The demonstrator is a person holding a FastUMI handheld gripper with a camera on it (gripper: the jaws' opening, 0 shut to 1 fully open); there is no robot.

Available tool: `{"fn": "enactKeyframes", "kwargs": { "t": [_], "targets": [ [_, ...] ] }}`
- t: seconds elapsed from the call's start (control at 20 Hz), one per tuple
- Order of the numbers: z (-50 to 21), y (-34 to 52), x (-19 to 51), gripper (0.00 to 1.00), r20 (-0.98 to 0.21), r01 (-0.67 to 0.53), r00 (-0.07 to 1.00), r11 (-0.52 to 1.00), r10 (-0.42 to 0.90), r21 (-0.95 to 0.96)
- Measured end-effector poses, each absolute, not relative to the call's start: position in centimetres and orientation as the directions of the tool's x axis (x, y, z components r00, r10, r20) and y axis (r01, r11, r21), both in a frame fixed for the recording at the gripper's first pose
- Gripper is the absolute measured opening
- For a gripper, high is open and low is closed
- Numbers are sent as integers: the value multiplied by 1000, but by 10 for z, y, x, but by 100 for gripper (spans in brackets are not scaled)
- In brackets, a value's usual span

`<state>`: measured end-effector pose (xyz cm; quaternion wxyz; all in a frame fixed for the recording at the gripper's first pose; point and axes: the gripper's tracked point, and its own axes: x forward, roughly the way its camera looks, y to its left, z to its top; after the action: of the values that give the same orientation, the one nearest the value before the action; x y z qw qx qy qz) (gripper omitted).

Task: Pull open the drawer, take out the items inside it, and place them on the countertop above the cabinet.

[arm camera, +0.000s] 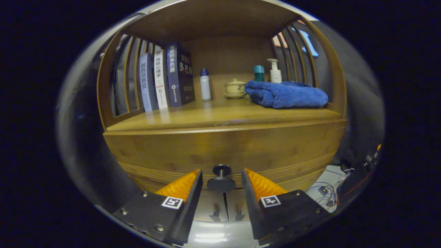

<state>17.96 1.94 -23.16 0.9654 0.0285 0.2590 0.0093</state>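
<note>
A wooden cabinet fills the scene, with its drawer front closed below the countertop. A dark round drawer knob sticks out of the drawer's lower middle. My gripper is open, its two fingers flanking the knob with a gap on each side; neither finger touches it. The inside of the drawer is hidden.
On the countertop stand several books at the left, a small white bottle, a lidded ceramic cup, a folded blue towel, a teal-capped container and a pump bottle. Two lower door knobs sit below. Cables lie on the floor at right.
</note>
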Motion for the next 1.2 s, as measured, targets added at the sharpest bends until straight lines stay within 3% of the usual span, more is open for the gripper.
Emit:
{"fn": "enactKeyframes", "kwargs": {
  "t": [0.1,0.35,1.2],
  "targets": [
    [-233,18,184,45,-503,-10,864,999,26,34],
    [-236,18,180,34,-516,10,857,999,17,49],
    [-213,17,43,34,-589,115,803,993,-94,-1]
  ]
}}
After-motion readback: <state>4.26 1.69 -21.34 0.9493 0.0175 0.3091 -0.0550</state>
